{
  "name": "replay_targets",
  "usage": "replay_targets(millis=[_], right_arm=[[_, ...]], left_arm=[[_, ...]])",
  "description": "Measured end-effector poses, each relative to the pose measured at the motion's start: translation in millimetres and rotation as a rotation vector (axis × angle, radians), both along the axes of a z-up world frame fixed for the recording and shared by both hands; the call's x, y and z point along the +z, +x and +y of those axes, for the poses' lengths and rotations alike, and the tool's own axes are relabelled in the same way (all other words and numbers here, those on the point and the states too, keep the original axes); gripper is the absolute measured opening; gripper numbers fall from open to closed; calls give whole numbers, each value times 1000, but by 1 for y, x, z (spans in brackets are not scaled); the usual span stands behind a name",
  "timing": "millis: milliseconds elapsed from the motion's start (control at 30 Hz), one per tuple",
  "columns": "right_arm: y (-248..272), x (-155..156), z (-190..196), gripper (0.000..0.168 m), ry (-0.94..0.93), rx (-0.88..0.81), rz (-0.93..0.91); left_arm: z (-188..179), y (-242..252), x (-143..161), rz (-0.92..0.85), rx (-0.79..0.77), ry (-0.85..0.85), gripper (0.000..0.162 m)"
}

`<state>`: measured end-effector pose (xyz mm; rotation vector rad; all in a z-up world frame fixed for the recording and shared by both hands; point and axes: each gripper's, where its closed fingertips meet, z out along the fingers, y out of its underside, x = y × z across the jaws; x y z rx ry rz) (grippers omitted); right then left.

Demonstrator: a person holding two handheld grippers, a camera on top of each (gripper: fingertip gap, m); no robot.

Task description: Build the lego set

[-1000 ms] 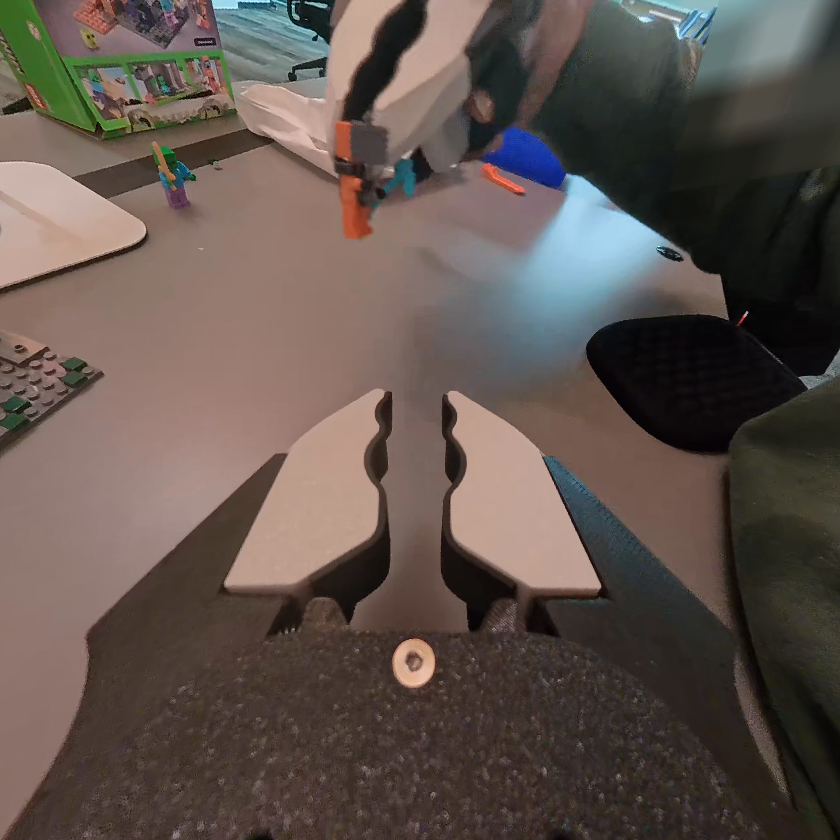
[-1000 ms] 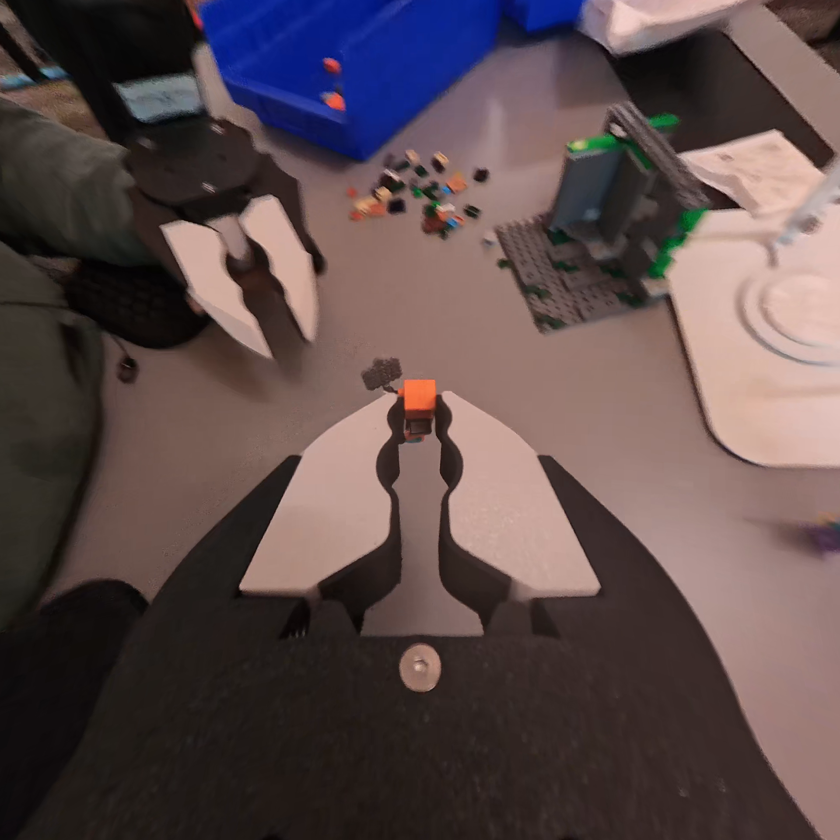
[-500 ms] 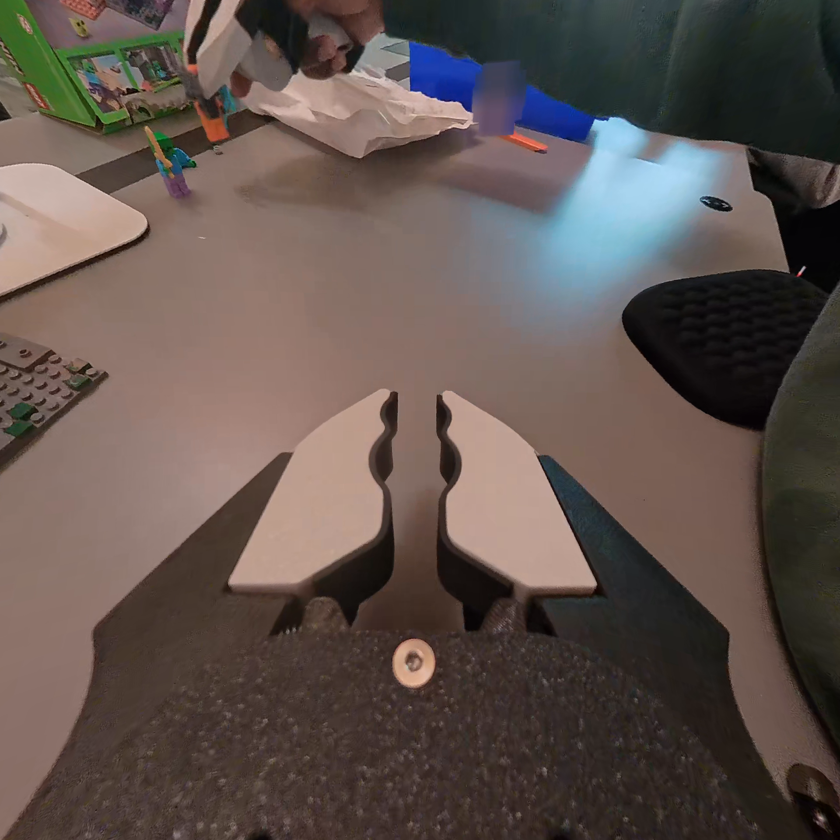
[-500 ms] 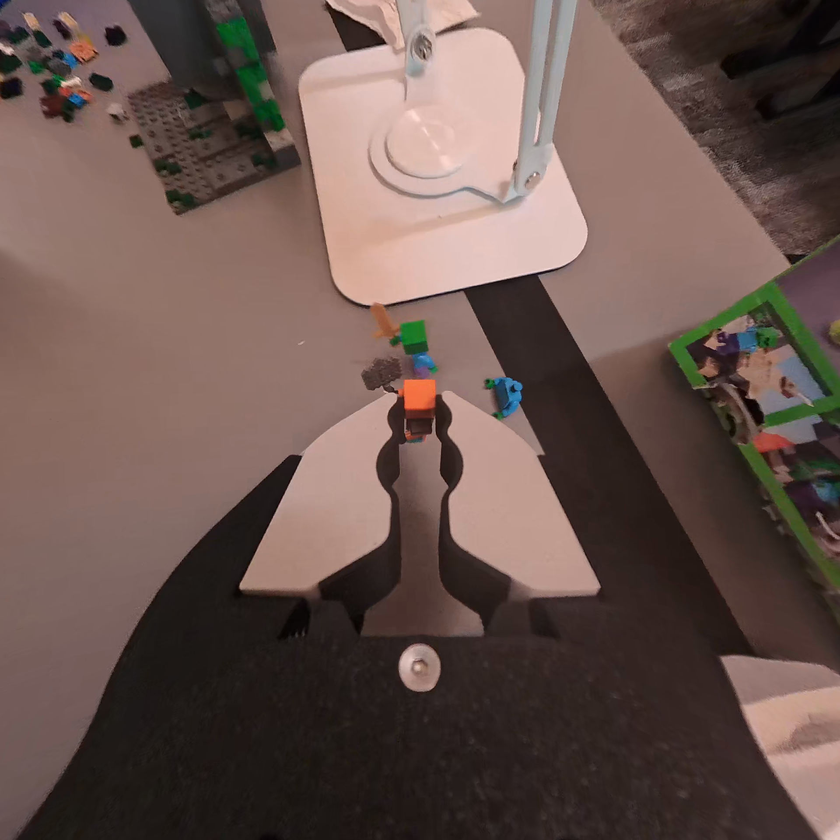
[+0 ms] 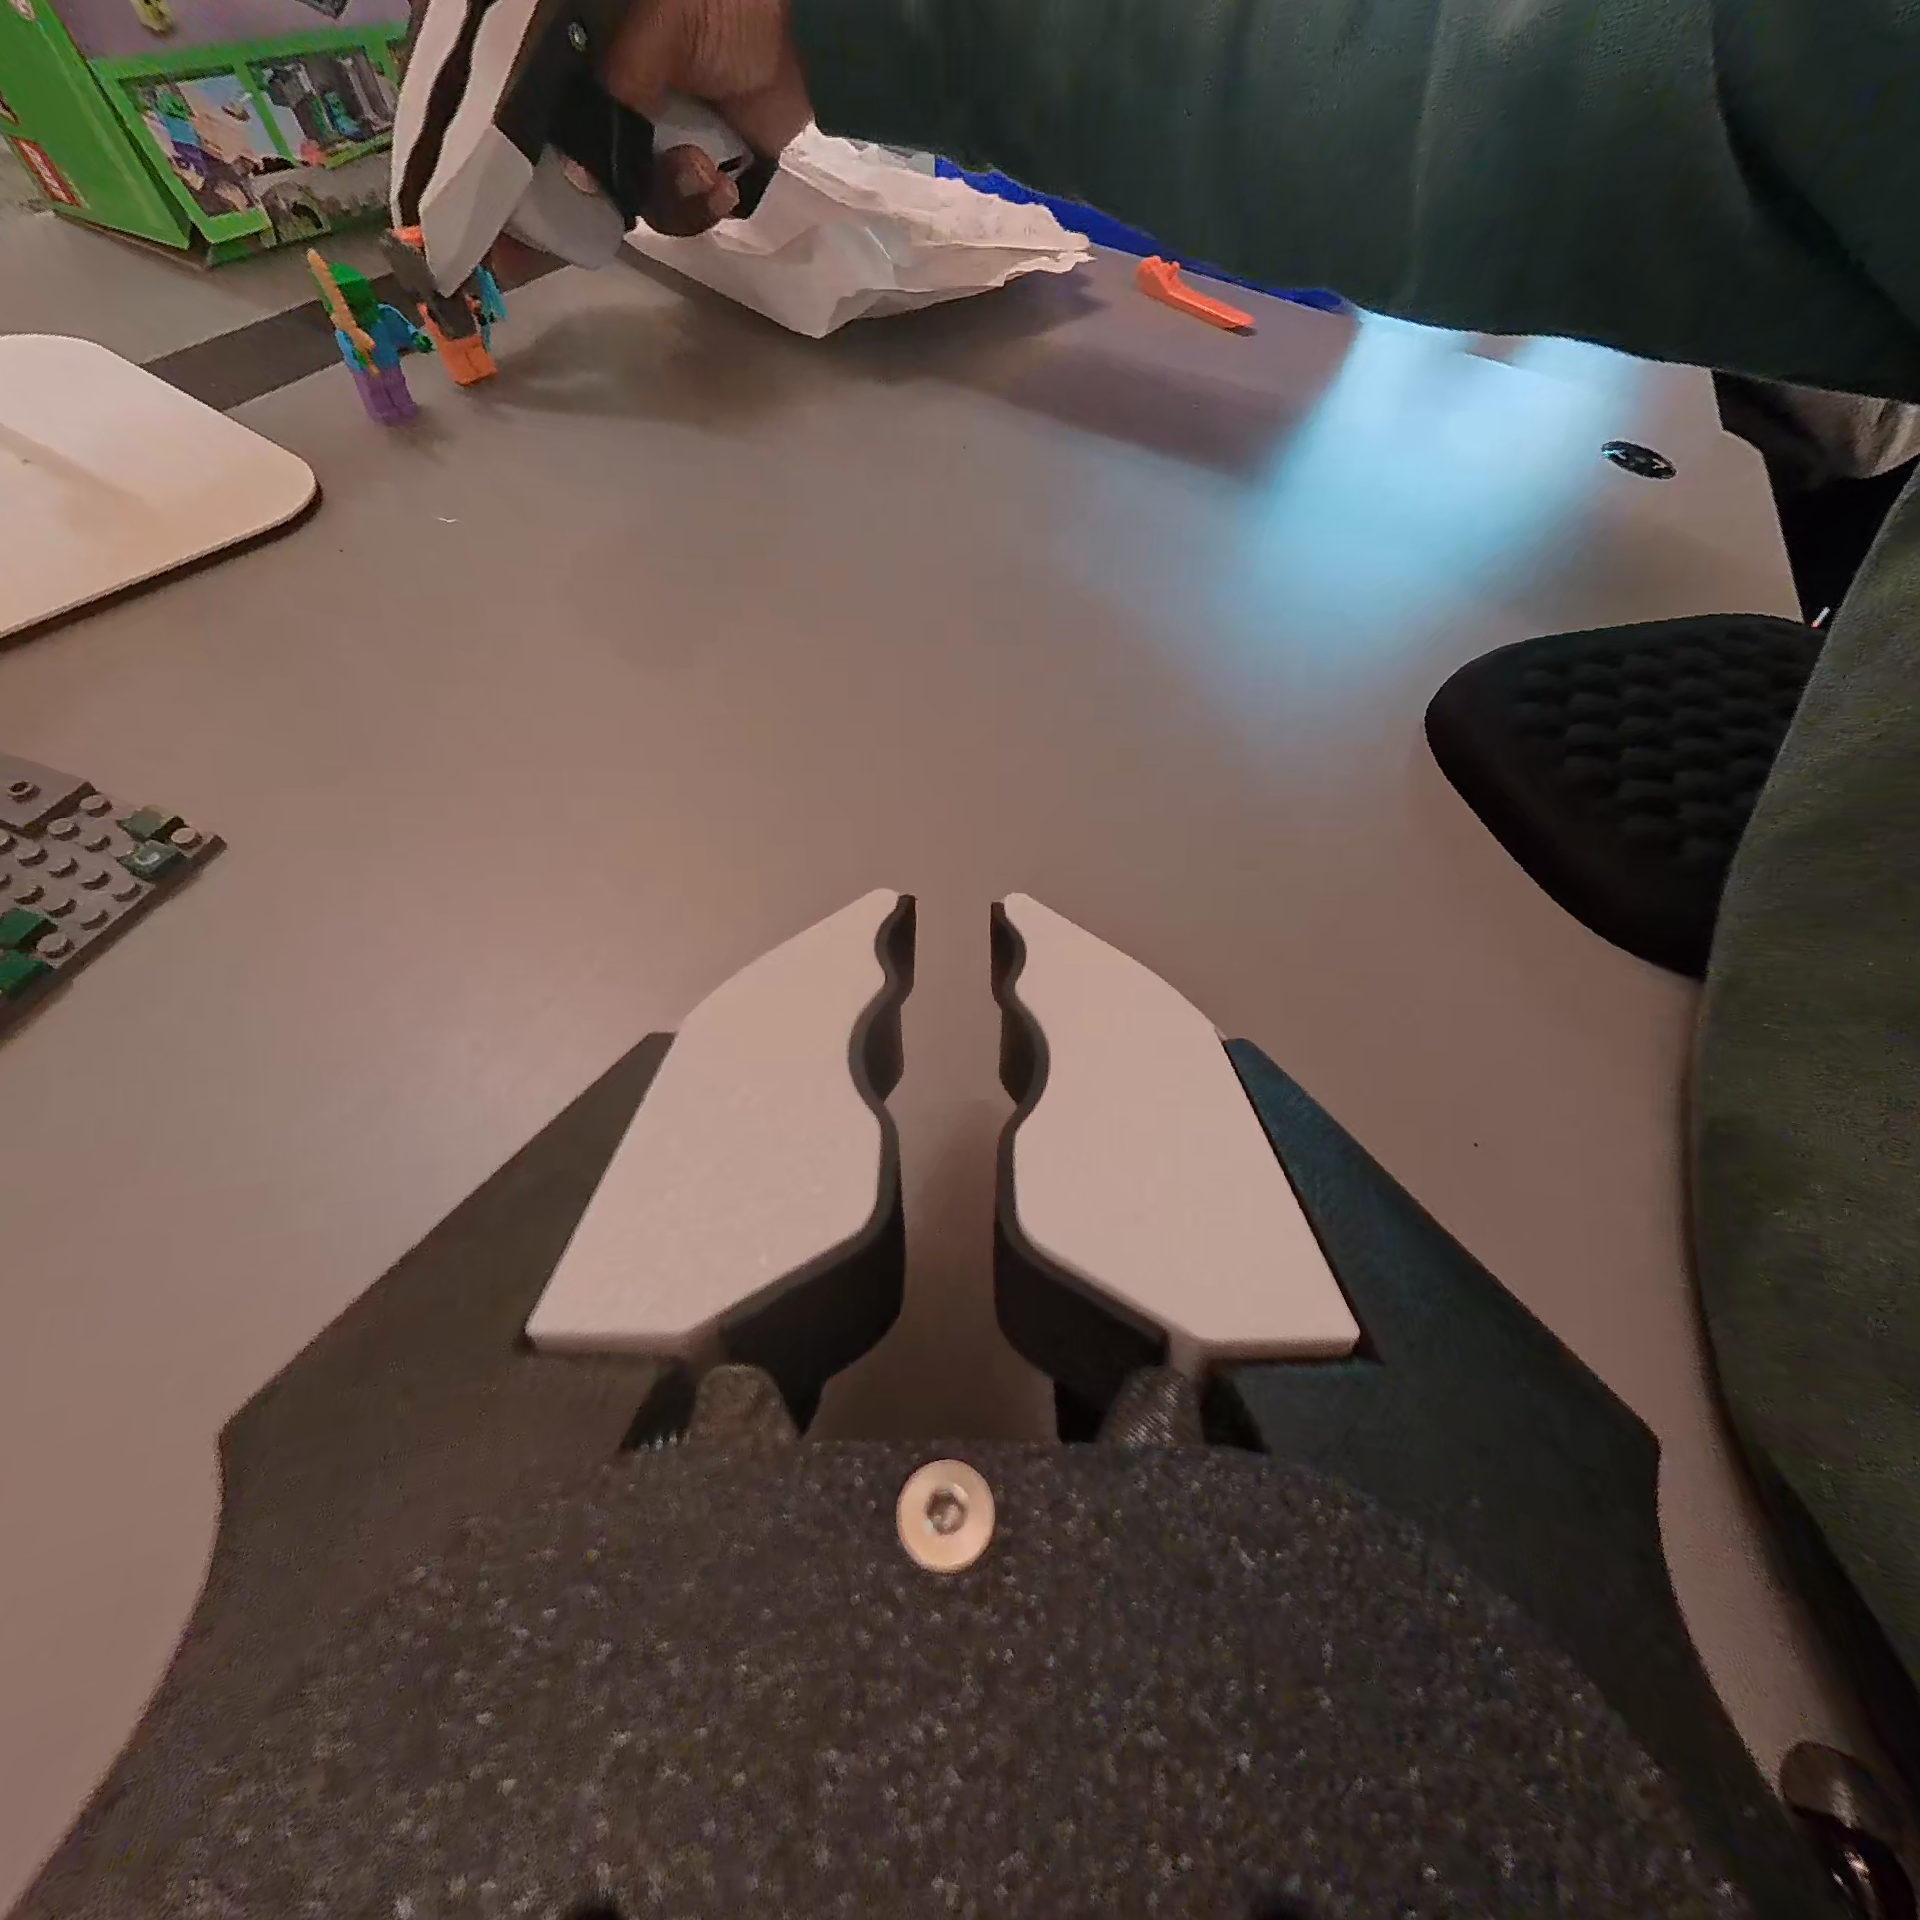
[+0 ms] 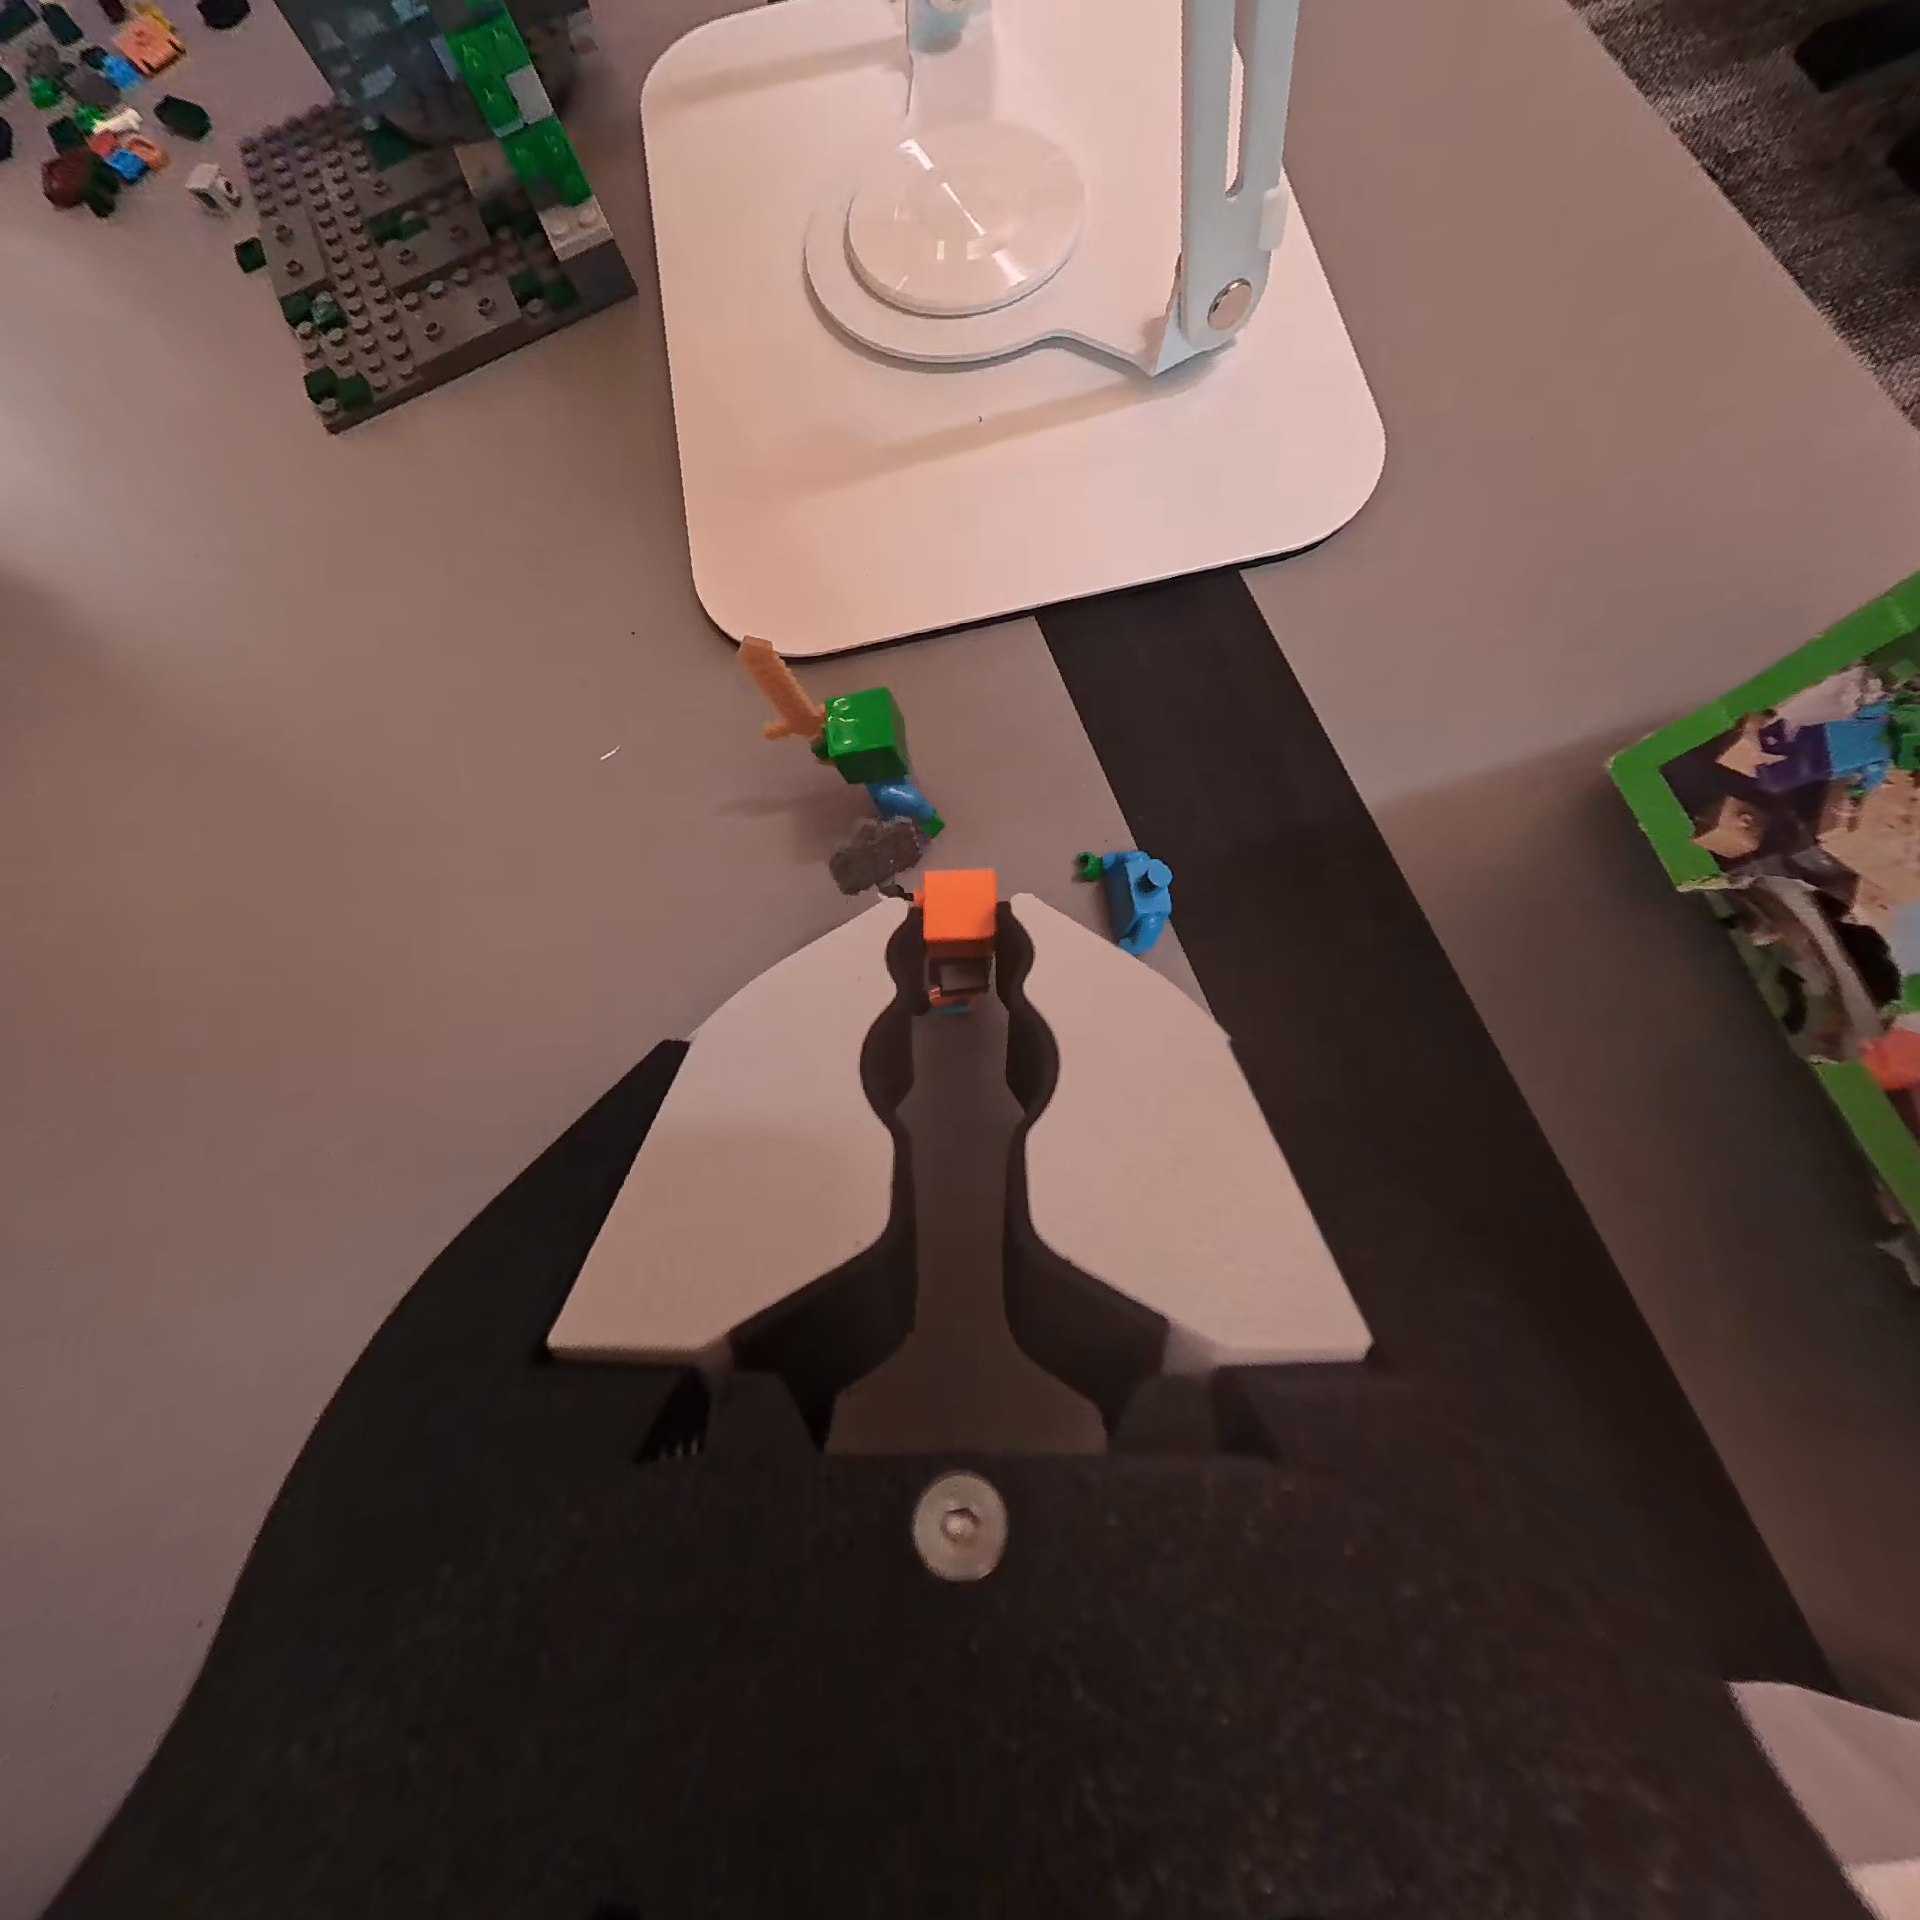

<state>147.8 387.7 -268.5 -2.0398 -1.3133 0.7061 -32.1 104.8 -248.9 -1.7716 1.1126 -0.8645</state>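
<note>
Orange-headed minifigure (image 6: 958, 940) being lowered by gripping right tongs (image 6: 956, 914) beside green-headed minifigure (image 6: 868, 764); next, releasing upright. Left tongs (image 5: 951, 914) idling, narrowly parted, empty.

Looking like an office or desk workspace: a grey desk (image 6: 312, 831) is carrying a white lamp-style stand base (image 6: 1039, 468), with grey carpet (image 6: 1787, 125) lying beyond it and a black mesh chair armrest (image 5: 1621, 769) sitting alongside.
</note>
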Motion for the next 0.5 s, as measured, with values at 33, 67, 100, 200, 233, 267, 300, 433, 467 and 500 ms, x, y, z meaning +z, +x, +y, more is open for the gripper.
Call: replay_targets(millis=[33, 67, 100, 200, 233, 267, 300, 433, 467, 500], right_arm=[[0, 0, -1, 13, -2, 2, 1], [0, 0, -1, 13, -1, 2, -1], [0, 0, -1, 14, 1, 2, -2], [0, 1, -1, 15, 0, 3, -5], [0, 1, -1, 15, 0, 5, -8], [0, 1, -1, 16, 1, 5, -10], [0, 2, -1, 16, 0, 7, -10], [0, 7, 0, 17, 5, 9, -14], [0, 8, 0, 17, 5, 11, -15], [0, 9, -1, 17, 6, 12, -17]], left_arm=[[0, 0, 0, 1, -1, 0, 13], [0, 0, 0, 2, -2, 2, 13], [-1, 0, 0, 3, -2, 3, 13], [-1, 0, -1, 6, -3, 5, 13], [-1, 0, -1, 6, -3, 4, 13], [-1, 0, -1, 5, -3, 4, 13], [-1, 0, -1, 5, -2, 3, 13], [0, 0, -1, 5, -2, -3, 13], [0, 0, -1, 5, -2, -2, 13], [0, 0, -1, 6, -3, -2, 13]])
